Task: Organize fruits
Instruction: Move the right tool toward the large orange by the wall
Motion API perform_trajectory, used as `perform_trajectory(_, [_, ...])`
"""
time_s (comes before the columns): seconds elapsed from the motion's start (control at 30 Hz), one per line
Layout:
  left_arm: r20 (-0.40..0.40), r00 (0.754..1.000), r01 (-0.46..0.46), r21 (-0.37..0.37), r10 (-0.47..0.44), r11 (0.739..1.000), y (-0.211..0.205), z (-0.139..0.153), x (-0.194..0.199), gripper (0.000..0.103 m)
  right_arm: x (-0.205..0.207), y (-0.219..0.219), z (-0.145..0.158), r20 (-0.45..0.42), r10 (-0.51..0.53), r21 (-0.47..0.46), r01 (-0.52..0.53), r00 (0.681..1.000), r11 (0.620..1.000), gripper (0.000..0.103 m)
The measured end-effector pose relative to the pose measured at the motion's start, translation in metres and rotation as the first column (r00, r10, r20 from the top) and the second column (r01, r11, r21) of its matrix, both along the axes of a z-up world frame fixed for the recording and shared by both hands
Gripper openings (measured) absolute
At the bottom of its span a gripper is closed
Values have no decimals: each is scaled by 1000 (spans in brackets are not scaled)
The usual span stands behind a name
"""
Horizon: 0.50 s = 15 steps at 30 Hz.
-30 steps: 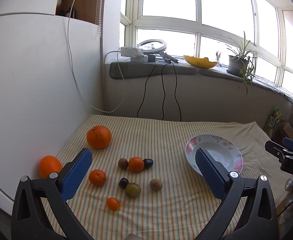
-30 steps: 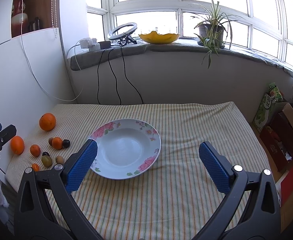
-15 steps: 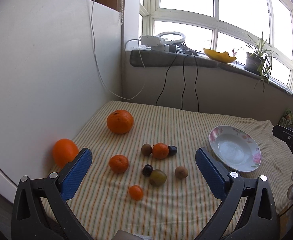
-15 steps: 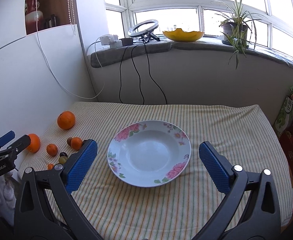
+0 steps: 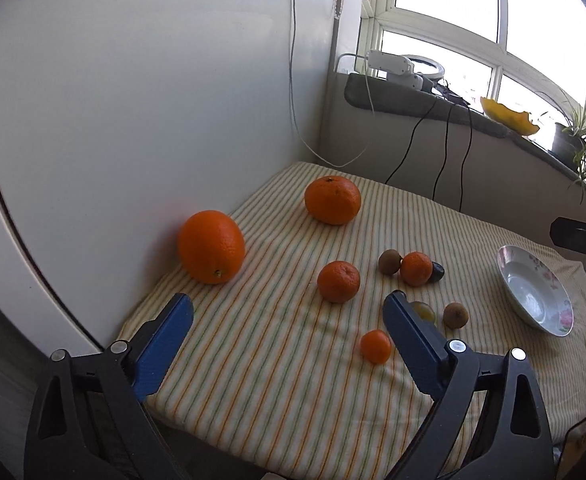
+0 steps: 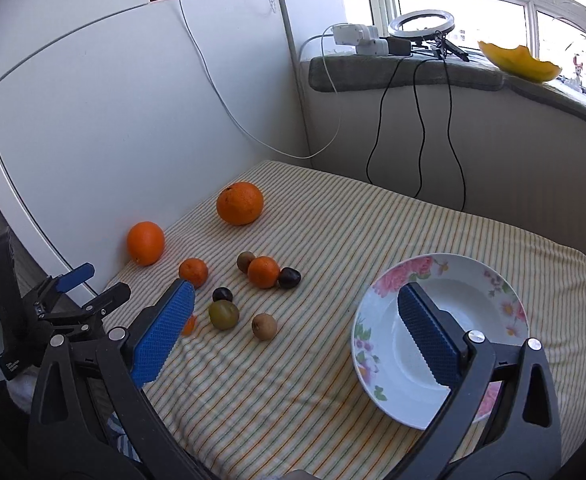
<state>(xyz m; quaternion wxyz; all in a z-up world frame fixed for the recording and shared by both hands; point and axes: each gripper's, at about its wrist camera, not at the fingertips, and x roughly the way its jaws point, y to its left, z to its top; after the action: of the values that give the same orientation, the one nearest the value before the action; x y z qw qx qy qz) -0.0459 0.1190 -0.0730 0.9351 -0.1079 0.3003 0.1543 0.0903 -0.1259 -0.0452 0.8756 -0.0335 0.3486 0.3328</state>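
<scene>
Right now the left tongs stand wide with nothing between them, and their jaws are closing a little. The fruits lie loose on the striped surface, none in the plate yet. From the left tongs, the small mandarin sits at about 1 o'clock, close by, so the left hand looks nearer. The right tongs are wide and empty, with the plate at about 3 o'clock.

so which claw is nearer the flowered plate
Right. The right claw hangs over the near side of the flowered plate, one finger above its bowl. The left claw, jaws closing on nothing, sits across the cloth by the oranges, well clear of it.
</scene>
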Motion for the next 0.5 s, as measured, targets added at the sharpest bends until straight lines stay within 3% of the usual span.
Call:
perform_trajectory(0.23, [4, 996, -92, -32, 92, 995, 29, -11, -4, 87, 30, 67, -6, -103, 210, 38, -207, 972, 978, 103])
perform_trajectory(0.5, [7, 994, -108, -99, 109, 989, 51, -25, 5, 79, 47, 150, -23, -223, 359, 84, -349, 906, 933, 99])
